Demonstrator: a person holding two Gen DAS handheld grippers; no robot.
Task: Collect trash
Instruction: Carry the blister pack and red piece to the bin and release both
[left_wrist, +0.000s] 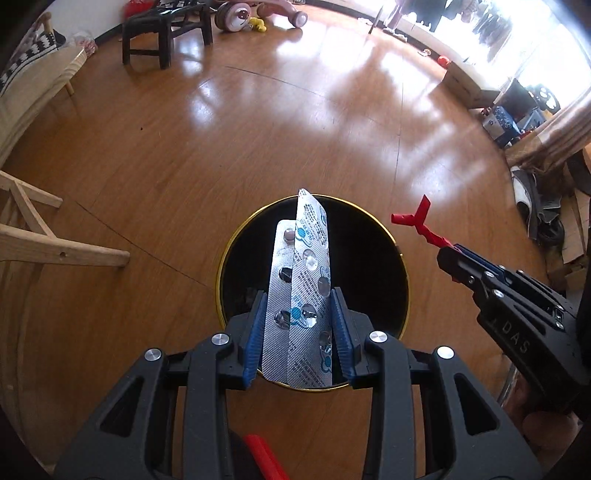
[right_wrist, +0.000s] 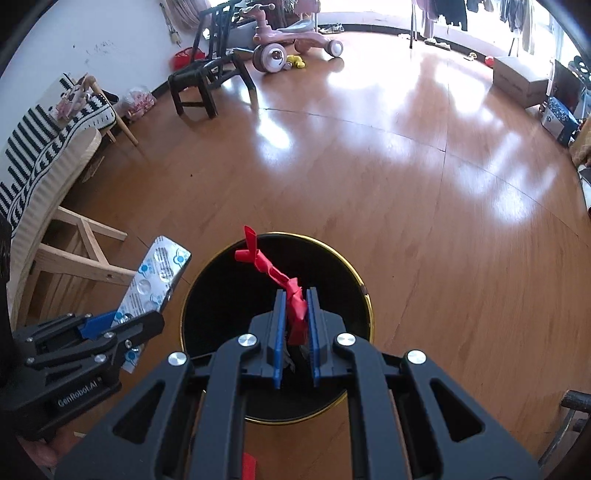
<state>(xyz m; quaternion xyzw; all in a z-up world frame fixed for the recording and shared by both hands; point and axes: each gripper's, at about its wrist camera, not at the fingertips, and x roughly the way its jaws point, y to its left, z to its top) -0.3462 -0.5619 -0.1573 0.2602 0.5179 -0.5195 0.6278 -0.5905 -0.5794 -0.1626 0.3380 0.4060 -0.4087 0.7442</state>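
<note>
The left gripper fingers clench 2 silver blister packs directly over the black bin on the floor, so they would drop inside. The right gripper fingers pinch a twisted red wrapper above the bin's mouth too.

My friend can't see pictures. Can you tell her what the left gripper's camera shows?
The left gripper holds silver pill packs above a round black bin with a gold rim, standing on a shiny wooden floor. To the right, the right gripper holds a twisted red wrapper beside the bin.
</note>
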